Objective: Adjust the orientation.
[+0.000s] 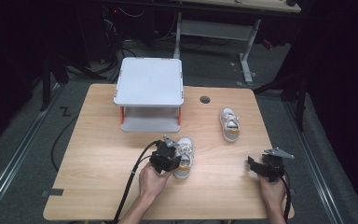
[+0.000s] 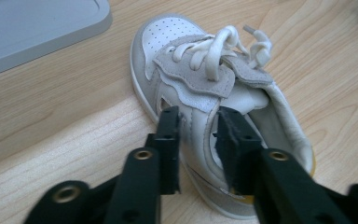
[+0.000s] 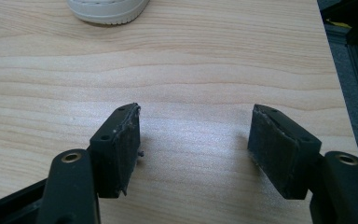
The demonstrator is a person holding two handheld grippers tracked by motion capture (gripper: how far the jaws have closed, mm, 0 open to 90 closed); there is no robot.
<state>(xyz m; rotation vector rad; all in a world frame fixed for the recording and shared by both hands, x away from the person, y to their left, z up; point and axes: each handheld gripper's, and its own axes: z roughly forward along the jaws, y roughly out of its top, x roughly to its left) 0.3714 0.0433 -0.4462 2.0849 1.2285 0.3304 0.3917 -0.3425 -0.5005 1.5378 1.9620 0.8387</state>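
Shoe side wall pinched in my left gripper; lift level toward shelf. Right gripper spread, idle right of shoe.

This is a lab or test workspace, not a home. The light wooden surface stands alone on a grey carpeted floor, with metal rails running along the floor on both sides. Behind it the room goes dark, and there sits a height-adjustable desk on a white metal frame, loose cables tangled beneath it. Black stand legs rise at the left edge. On the surface, a grey two-tier shelf with orange posts and two small shoes, one near and one far, look laid out as props. A cable port is cut into the surface.
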